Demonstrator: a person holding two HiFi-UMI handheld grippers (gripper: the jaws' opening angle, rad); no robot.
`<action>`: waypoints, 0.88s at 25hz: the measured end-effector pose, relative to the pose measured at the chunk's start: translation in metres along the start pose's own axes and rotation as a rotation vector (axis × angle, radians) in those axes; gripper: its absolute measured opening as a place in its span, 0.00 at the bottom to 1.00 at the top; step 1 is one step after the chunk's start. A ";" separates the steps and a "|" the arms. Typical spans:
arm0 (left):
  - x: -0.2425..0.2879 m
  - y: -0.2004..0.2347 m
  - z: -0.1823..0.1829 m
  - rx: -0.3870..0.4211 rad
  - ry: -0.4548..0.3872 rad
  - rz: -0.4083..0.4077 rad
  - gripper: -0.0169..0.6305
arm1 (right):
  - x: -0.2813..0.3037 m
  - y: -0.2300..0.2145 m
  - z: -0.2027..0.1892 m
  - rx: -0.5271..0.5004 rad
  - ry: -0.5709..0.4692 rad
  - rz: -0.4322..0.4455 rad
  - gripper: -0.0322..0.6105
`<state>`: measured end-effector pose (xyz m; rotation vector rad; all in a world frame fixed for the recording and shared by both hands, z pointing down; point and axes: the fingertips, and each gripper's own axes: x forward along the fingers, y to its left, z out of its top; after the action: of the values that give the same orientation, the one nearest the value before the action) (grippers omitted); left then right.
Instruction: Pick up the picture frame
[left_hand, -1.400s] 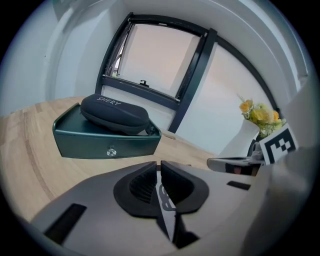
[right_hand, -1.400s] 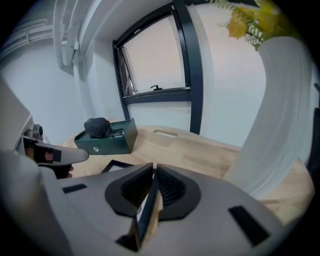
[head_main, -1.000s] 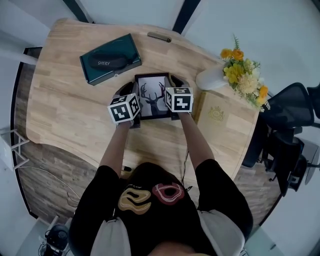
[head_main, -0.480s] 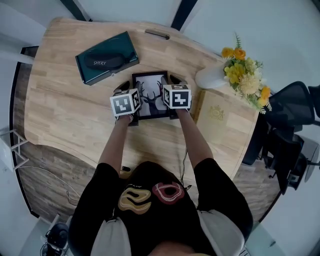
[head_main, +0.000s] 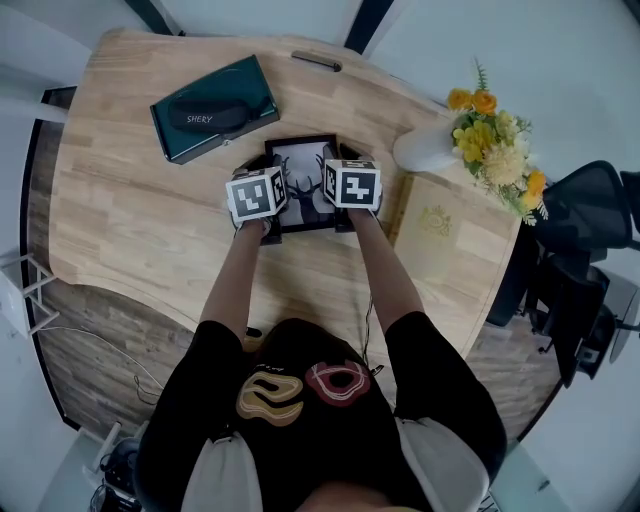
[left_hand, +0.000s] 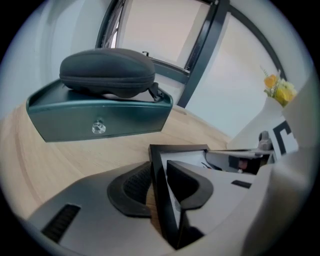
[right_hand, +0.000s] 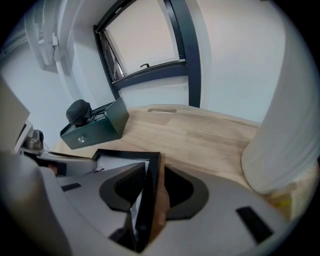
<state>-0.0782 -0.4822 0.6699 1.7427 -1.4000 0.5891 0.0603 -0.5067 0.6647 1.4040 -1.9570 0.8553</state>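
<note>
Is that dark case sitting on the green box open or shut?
Shut: the left gripper view shows the dark case as one closed domed shell on the green box, no gap.

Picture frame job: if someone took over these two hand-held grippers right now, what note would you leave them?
The left gripper is closing its jaws, with the left edge of the picture frame between them, not clamped yet.
The right gripper is closing on the frame's right edge, with a small gap at one pad.
The frame appears to lie on the table.
Done: both grippers are placed.
Left: finish the grip and lift.
</note>
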 end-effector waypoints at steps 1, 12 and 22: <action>0.000 -0.001 0.000 -0.015 0.008 -0.014 0.19 | 0.000 0.001 0.000 0.002 0.000 -0.001 0.24; -0.001 0.003 0.001 -0.108 0.003 0.008 0.16 | 0.001 0.005 0.000 -0.005 -0.017 -0.034 0.18; -0.007 0.001 0.001 -0.105 -0.003 0.007 0.15 | -0.004 0.003 -0.002 0.038 -0.012 -0.035 0.17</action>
<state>-0.0810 -0.4791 0.6644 1.6572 -1.4138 0.5081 0.0583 -0.5022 0.6621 1.4644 -1.9281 0.8744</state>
